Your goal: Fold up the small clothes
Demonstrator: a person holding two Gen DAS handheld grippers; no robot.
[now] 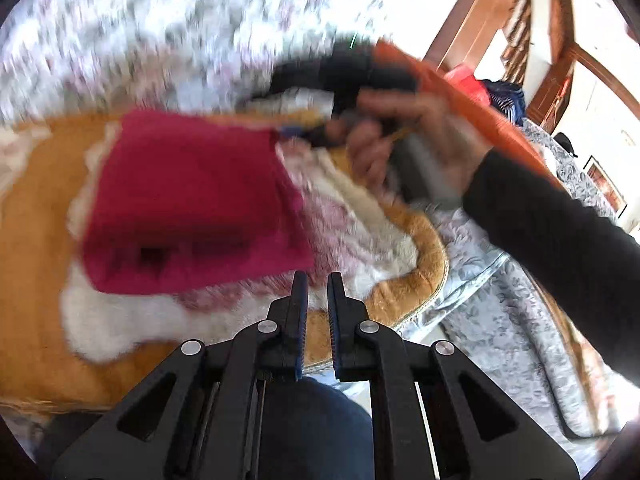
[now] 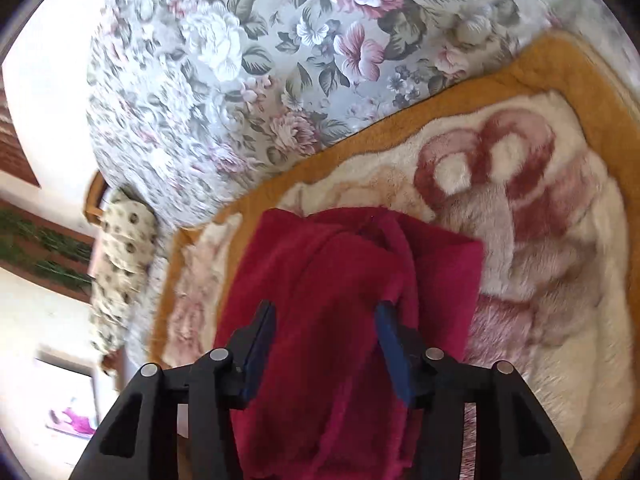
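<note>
A dark red fleece garment [image 1: 192, 200] lies folded on a plush orange and white blanket [image 1: 36, 264]. My left gripper [image 1: 318, 280] hovers just off the garment's near right corner, shut with nothing between its fingers. A hand [image 1: 404, 136] holds my right gripper [image 1: 304, 134], blurred, at the garment's far right corner. In the right wrist view the red garment [image 2: 340, 280] runs up between the widely parted fingers of my right gripper [image 2: 326, 308]. The gripper is open and the cloth rests loose on the blanket [image 2: 540, 240].
A floral bedsheet [image 2: 240, 60] covers the bed beyond the blanket. A spotted pillow [image 2: 120, 264] lies at the bed's left edge. A black sleeve [image 1: 560, 236] crosses the right side. Wooden furniture [image 1: 560, 64] stands at the back right.
</note>
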